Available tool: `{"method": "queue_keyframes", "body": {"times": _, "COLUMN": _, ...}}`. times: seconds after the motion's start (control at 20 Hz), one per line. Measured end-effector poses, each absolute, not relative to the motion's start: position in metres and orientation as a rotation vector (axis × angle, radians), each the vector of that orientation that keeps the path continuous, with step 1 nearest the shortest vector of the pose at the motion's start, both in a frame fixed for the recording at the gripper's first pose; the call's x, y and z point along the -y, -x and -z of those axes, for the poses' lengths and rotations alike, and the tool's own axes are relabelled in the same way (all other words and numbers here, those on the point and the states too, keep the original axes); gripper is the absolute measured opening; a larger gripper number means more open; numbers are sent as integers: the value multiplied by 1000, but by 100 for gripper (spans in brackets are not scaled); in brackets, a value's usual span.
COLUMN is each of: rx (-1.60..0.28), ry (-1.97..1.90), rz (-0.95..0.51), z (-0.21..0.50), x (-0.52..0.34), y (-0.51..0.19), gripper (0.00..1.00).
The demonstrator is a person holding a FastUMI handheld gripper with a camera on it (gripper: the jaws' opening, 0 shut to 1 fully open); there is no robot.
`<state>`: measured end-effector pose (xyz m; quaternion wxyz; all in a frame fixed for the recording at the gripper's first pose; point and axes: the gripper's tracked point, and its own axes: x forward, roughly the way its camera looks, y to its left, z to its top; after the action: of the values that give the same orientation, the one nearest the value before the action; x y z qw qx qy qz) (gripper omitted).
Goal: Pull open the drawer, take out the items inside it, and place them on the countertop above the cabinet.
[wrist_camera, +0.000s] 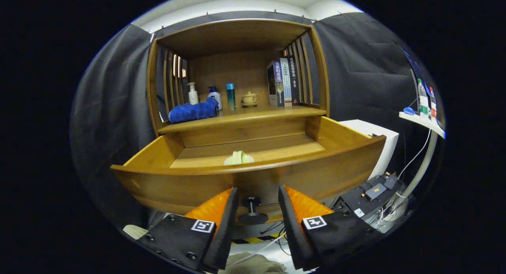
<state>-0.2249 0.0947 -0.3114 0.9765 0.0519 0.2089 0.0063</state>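
Dark cloth walls close round a wooden cabinet (237,88) whose drawer (245,175) stands pulled well out toward me. My jaws (257,205) are released and spread, one finger at either side of the drawer's dark knob (252,210), neither touching it as far as I can tell. Inside the drawer, at 12 o'clock from the knob and just behind the front panel, lies a pale yellow-green item (238,158), mostly hidden by the rim. Above it the tabletop (253,115) already carries a blue towel (193,111) at 10 o'clock, with a white pump bottle (192,93), a second white bottle (215,97), a teal bottle (230,95), a small lidded pot (249,98) and upright books (282,82) behind it. By my judgement the drawer is open and the lifting-out comes next. Risks: my fingers could catch the drawer's front rim while reaching over it and shove the drawer shut; the soft item may slip from a shallow pinch; a careless placement could topple the bottles.
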Motion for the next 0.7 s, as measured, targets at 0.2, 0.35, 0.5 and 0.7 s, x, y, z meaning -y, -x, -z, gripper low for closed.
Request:
{"method": "queue_keyframes", "body": {"times": 0.2, "rx": -414, "ry": -141, "rz": -37, "z": 271, "x": -104, "y": 209, "gripper": 85}}
{"method": "queue_keyframes", "body": {"times": 0.35, "rx": -420, "ry": -160, "rz": -51, "z": 248, "x": -113, "y": 182, "gripper": 95}}
{"method": "queue_keyframes", "body": {"times": 0.5, "rx": -458, "ry": -133, "rz": -78, "z": 237, "x": -124, "y": 151, "gripper": 98}}
{"method": "queue_keyframes", "body": {"times": 0.7, "rx": -566, "ry": -89, "rz": -109, "z": 249, "x": -138, "y": 117, "gripper": 99}}
